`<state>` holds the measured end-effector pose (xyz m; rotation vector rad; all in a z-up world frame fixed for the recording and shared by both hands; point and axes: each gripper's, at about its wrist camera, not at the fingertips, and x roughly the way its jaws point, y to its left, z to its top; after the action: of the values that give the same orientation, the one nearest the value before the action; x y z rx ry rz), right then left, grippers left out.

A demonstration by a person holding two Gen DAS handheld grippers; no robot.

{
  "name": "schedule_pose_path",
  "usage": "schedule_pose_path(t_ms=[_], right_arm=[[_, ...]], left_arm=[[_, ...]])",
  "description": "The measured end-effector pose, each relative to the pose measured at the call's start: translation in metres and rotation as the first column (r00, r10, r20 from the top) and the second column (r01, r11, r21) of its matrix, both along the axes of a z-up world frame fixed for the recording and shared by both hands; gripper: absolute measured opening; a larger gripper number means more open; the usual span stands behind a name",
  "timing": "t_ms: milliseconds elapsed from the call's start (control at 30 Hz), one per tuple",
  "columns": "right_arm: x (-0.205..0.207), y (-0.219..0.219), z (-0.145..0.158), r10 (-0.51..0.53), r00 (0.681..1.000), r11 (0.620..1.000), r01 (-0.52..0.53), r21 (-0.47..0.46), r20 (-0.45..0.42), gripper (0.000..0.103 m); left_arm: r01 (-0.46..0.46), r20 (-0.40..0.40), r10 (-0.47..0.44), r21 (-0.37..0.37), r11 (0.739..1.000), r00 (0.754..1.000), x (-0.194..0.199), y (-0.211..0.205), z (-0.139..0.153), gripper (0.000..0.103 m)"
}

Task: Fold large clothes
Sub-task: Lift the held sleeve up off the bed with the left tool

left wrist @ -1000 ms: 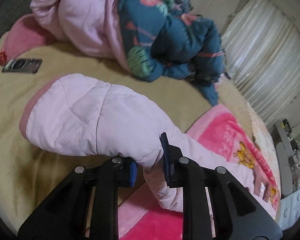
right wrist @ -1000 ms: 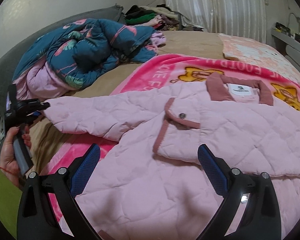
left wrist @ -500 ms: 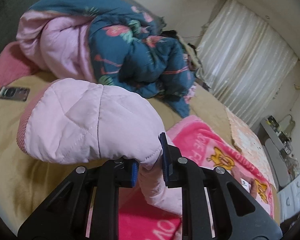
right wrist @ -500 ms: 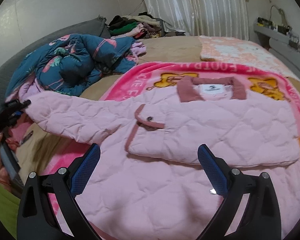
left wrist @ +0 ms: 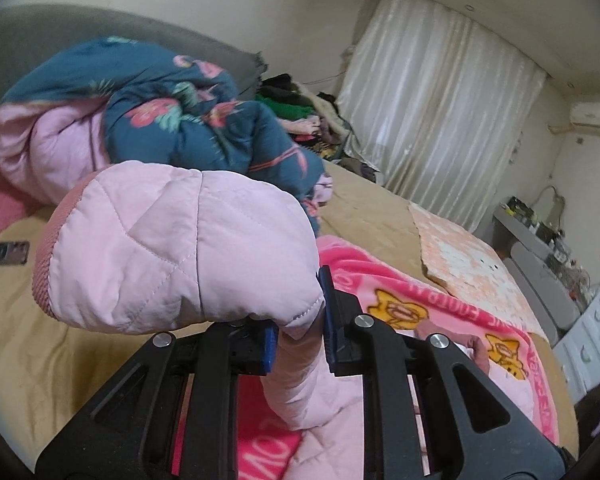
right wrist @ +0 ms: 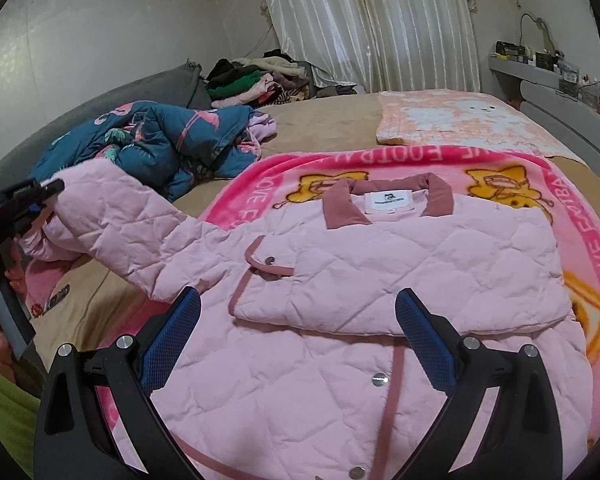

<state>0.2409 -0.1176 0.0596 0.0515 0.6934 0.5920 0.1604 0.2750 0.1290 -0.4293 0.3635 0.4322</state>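
A pale pink quilted jacket [right wrist: 380, 264] with a dusty-rose collar lies face up on a bright pink blanket [right wrist: 452, 156] on the bed. Its right sleeve is folded across the chest. My left gripper [left wrist: 298, 340] is shut on the jacket's left sleeve [left wrist: 172, 248] near the cuff and holds it raised off the bed; it also shows in the right wrist view [right wrist: 24, 204] at the far left. My right gripper [right wrist: 298, 340] is open and empty, hovering over the jacket's lower front.
A crumpled teal floral duvet [right wrist: 156, 140] with pink lining lies at the head of the tan bed. A pile of clothes [right wrist: 256, 80] sits by the curtain. A phone [left wrist: 4, 252] lies on the sheet. A peach blanket [right wrist: 460, 120] is spread beyond the jacket.
My left gripper has lifted the sleeve higher and tilted up, so more of the room shows. My right gripper has stayed open over the jacket, drawing back a little.
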Motion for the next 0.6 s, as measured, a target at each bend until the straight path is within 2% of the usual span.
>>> schedule_pose_path(t_ms=[367,600], right_arm=[[0.006,-0.058,-0.003,-0.062,0.998,0.996,0.063,0.066,-0.008,0.097],[0.013,-0.099,-0.01,-0.112,0.994,0.991,0.111,0.075,0.0,0.097]], left_arm=[[0.1,-0.023,-0.098,0.071,0.992,0.995,0.034,-0.074,0.014,0.01],[0.19,-0.054,-0.184,0.138,0.972,0.981,0.057,-0.132,0.015,0.01]])
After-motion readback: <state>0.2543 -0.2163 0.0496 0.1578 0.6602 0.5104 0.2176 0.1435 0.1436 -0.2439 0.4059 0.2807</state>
